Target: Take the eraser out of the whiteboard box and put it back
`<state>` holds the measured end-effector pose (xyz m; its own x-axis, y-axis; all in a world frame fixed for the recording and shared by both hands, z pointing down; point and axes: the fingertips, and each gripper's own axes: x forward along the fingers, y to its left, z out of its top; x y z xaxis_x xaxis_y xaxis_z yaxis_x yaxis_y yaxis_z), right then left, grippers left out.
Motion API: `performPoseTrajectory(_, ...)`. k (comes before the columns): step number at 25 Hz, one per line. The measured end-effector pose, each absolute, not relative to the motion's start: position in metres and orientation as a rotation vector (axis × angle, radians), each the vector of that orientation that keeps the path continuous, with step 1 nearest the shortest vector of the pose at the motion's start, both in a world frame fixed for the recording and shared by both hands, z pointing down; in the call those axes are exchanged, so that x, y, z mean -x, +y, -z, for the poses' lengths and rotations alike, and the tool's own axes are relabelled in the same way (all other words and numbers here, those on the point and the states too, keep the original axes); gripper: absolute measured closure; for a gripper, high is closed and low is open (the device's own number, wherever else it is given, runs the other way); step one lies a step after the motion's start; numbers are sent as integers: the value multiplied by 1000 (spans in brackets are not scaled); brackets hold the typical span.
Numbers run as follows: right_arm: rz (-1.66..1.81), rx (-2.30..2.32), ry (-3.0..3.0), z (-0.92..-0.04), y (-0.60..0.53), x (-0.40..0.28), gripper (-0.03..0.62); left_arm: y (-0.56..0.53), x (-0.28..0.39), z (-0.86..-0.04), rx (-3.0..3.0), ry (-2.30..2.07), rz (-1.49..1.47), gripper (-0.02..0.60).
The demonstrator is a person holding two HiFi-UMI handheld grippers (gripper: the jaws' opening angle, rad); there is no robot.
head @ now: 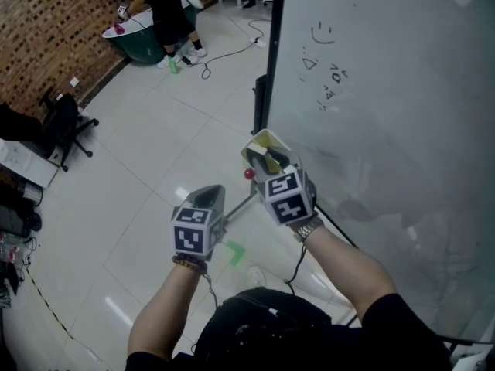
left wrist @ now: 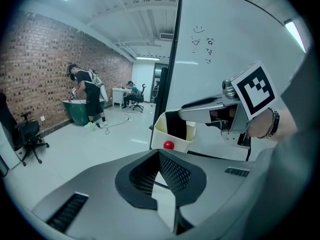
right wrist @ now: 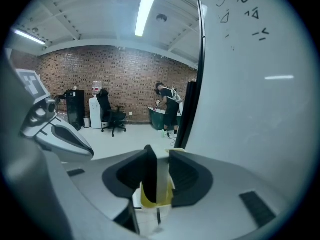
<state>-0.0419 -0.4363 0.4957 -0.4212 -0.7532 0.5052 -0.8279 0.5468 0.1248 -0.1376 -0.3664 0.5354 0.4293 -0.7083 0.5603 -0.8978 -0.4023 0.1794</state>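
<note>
A cream whiteboard box hangs at the lower left corner of the whiteboard, with a red round magnet on its front. My right gripper reaches into the box's top and is shut on the eraser, a dark slab with a pale side that fills the gap between the jaws. In the left gripper view the eraser stands upright in the box under the right gripper's fingers. The left gripper hangs shut and empty, left of the box and nearer to me.
The whiteboard's black frame post stands just left of the box. A person bends over a green tub far back left. A cable trails on the floor, and an office chair stands at left.
</note>
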Motion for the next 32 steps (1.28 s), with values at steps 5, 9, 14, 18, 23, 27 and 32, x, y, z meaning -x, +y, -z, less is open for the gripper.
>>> performPoseTrajectory(5, -156, -1311, -2289, -478, -427, 39, 433, -358, 140, -524, -2249, -1369, -542, 581)
performPoseTrajectory(9, -118, -1342, -2308, -459, -419, 36, 436, -349, 140, -513, -2268, -1379, -531, 581)
performPoseTrajectory(14, -69, -1371, -2340, -435, -405, 37, 439, -339, 141, -497, -2298, -1400, -512, 581)
performPoseTrajectory(18, -38, -1384, -2355, -420, -389, 38, 441, -328, 142, -486, -2322, -1414, -492, 581)
performPoseTrajectory(23, -18, -1395, -2362, -410, -364, 39, 442, -305, 141, -480, -2337, -1401, -494, 581)
performPoseTrajectory(27, -18, -1404, -2360, -406, -344, 38, 442, -289, 141, -475, -2353, -1399, -487, 581)
performPoseTrajectory(32, -18, -1415, -2363, -404, -321, 39, 442, -268, 140, -474, -2367, -1382, -497, 581)
